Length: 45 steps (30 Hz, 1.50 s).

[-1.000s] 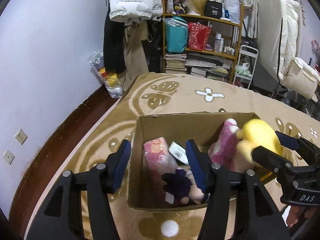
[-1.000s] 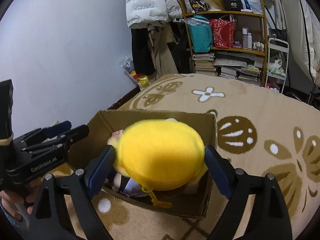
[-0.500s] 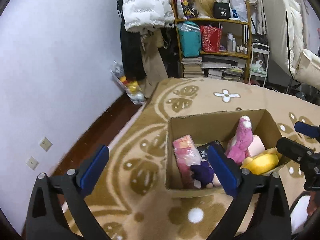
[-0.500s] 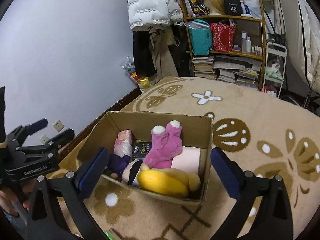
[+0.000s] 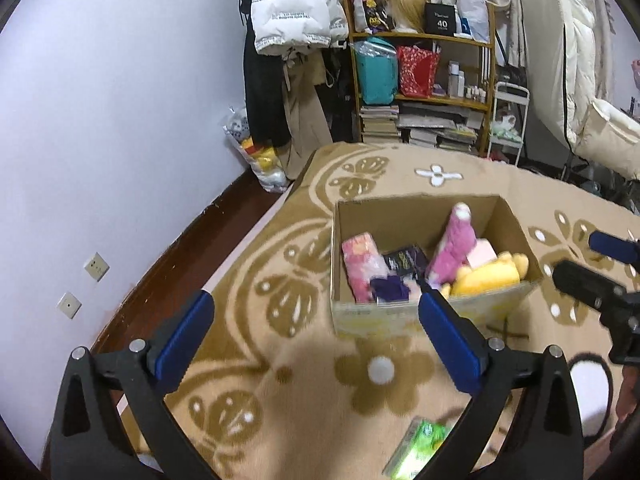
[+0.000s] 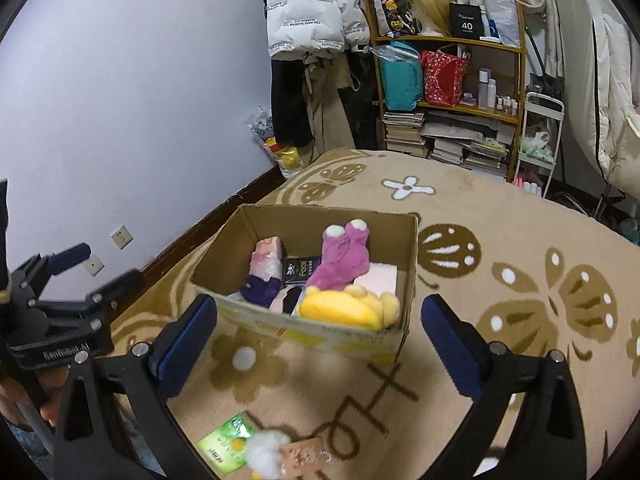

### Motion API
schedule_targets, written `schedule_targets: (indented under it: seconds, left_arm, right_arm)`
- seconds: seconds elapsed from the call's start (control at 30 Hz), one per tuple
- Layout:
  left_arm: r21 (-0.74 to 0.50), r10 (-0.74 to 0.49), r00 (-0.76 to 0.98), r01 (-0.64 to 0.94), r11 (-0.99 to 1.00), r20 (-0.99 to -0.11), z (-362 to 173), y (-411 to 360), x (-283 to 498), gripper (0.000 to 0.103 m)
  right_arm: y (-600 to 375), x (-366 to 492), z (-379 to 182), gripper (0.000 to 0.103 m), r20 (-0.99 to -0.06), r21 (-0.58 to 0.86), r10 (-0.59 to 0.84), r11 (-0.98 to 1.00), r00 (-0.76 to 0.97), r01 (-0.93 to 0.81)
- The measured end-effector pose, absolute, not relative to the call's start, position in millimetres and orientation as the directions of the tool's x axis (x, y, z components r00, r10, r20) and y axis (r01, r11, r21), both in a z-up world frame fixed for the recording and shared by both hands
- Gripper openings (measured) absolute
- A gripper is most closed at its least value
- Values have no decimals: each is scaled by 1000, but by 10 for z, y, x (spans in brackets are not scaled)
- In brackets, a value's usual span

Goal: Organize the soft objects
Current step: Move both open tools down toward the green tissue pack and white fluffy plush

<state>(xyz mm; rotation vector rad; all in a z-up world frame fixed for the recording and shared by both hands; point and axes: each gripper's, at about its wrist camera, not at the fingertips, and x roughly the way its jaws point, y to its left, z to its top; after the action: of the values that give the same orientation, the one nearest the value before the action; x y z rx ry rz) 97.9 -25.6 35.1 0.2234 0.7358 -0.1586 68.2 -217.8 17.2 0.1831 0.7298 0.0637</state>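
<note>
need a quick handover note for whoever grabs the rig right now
Left gripper: open, holding nothing, above the carpet short of the box.
Right gripper: open, holding nothing, at the box's near wall.
Cardboard box on the carpet holds the yellow plush, pink plush, purple toy and pink packs.
Left: green packet, white pompom and a small tan item beside it lie on the carpet near you.

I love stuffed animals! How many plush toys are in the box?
3 visible in the cardboard box: yellow plush at the near right corner, pink plush behind it, purple plush near left. More may be hidden underneath.
</note>
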Motion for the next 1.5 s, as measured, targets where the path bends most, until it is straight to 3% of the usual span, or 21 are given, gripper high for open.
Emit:
schedule_targets:
  seconds: [0.83, 1.5]
  left_arm:
    - [126, -70, 616, 269, 955, -784, -196, -152, 443, 101]
    - [133, -39, 462, 335, 933, -886, -719, -290, 587, 101]
  right_arm:
    - [-1846, 229, -139, 103, -728, 231, 174, 973, 663, -2]
    - [-1964, 412, -933, 101, -810, 369, 282, 927, 514, 73]
